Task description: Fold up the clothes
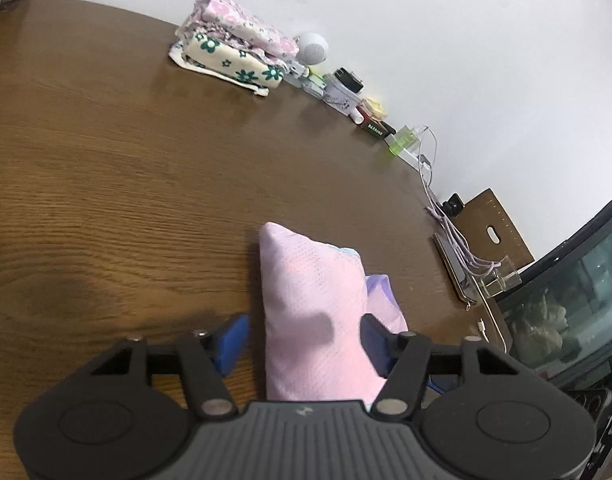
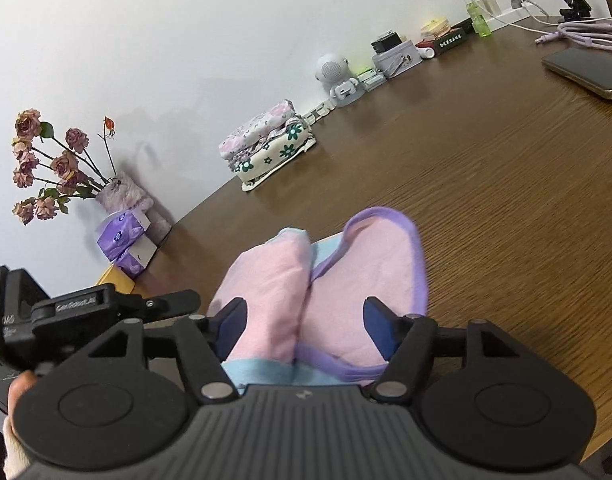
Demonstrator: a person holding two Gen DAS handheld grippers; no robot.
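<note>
A pink garment (image 1: 309,312) with lilac trim is bunched on the brown wooden table (image 1: 126,168), and it is seen lying between the blue fingers of both tools. In the left wrist view the left gripper (image 1: 304,338) is spread wide, the cloth passing up the gap with one pad at each side; whether the pads touch it cannot be told. In the right wrist view the right gripper (image 2: 306,326) is likewise held wide, and the folded pink mass (image 2: 290,292) with its lilac-edged flap (image 2: 385,256) and a pale blue layer fills the space between the fingers. Part of the left tool and a hand (image 2: 16,392) are seen at the left edge. Well apart, near the wall, a stack of folded floral clothes (image 2: 266,144) is set, with a small white robot-shaped speaker (image 2: 337,76) just beside it. Further along, small boxes, a green bottle (image 2: 479,16), lilac cables (image 2: 585,28) and a tablet (image 2: 585,68) are ranged. A vase of dried roses (image 2: 50,164) and tissue packs (image 2: 122,236) stand at the left.
</note>
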